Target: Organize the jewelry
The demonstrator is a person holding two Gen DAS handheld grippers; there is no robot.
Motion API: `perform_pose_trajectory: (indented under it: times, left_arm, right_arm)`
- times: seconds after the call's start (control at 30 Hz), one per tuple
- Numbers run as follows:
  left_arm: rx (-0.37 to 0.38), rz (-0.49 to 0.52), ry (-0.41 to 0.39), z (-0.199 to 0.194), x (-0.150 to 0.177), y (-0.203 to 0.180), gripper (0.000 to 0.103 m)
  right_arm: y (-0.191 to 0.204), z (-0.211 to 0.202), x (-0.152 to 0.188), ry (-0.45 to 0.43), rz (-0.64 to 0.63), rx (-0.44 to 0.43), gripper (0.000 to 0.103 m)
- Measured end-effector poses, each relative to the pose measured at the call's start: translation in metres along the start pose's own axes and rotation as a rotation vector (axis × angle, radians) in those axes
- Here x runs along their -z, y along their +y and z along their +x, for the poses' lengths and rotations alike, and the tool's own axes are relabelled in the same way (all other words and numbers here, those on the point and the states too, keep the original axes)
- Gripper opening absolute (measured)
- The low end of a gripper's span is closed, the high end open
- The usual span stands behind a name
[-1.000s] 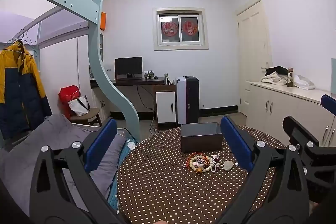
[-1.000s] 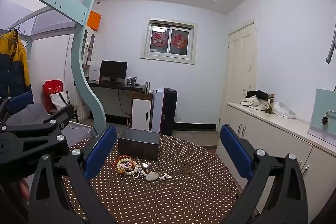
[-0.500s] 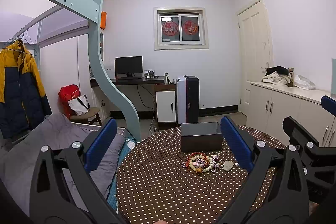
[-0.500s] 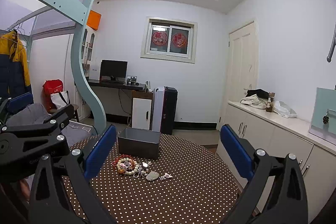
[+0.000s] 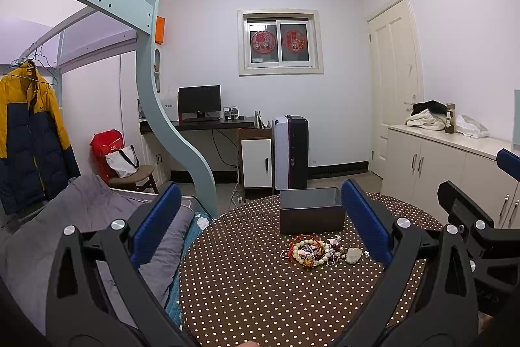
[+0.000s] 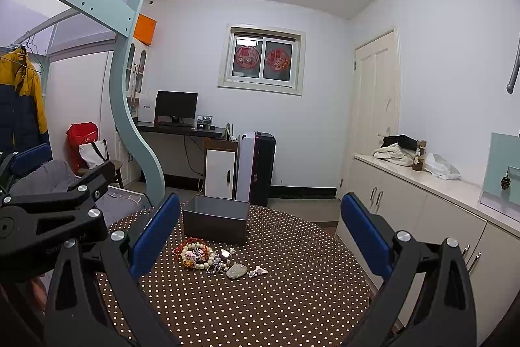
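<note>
No text reads clearly. Faint embossed lettering on the left hand-held gripper (image 6: 48,207) body and a dark logo on the far white box (image 6: 147,113) are too small to read.

Even, cool ceiling light is filling both views, glaring white at the top edge of the right one. Shadows are staying soft. Fisheye distortion is bending walls; corners are darkening to black.

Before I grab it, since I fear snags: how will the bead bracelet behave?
The bead bracelet will probably sag limply, being strung beads. It lies tangled in the jewelry pile, so neighbours may drag along. Round beads could slip between the pads.
</note>
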State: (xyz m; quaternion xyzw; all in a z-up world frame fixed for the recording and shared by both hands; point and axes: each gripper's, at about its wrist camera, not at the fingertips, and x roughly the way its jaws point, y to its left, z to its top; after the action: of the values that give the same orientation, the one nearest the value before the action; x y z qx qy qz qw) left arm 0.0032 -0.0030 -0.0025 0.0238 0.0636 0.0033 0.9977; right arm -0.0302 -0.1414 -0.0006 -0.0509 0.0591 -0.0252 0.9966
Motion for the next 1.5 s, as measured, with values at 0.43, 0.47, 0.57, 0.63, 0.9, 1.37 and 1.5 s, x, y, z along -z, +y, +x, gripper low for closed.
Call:
perform_pose_trajectory:
  times: [0.43,0.47,0.57,0.63,0.9,1.37,1.5]
  left_arm:
    - [-0.003,0.006,0.013,0.005,0.007,0.001,0.097]
    - [-0.004,0.007,0.015,0.005,0.007,0.0,0.097]
    - [-0.006,0.011,0.019,0.007,0.009,-0.002,0.097]
    - [-0.004,0.011,0.022,0.008,0.01,-0.002,0.097]
    - [-0.037,0.023,0.061,0.022,0.012,-0.002,0.097]
    - [-0.002,-0.023,0.259,0.077,0.038,0.014,0.097]
    - [0.07,-0.018,0.395,0.108,0.057,0.013,0.097]
  right_arm:
    - [-0.001,0.007,0.002,0.022,0.011,-0.01,0.096]
    - [-0.002,0.008,0.002,0.025,0.012,-0.011,0.096]
    - [-0.002,0.01,0.004,0.032,0.018,-0.016,0.096]
    - [-0.004,0.012,0.006,0.037,0.026,-0.025,0.096]
    - [-0.012,0.019,0.013,0.062,0.064,-0.062,0.096]
    - [-0.033,0.051,0.039,0.175,0.129,-0.07,0.096]
    - [-0.039,0.065,0.051,0.238,0.153,-0.084,0.096]
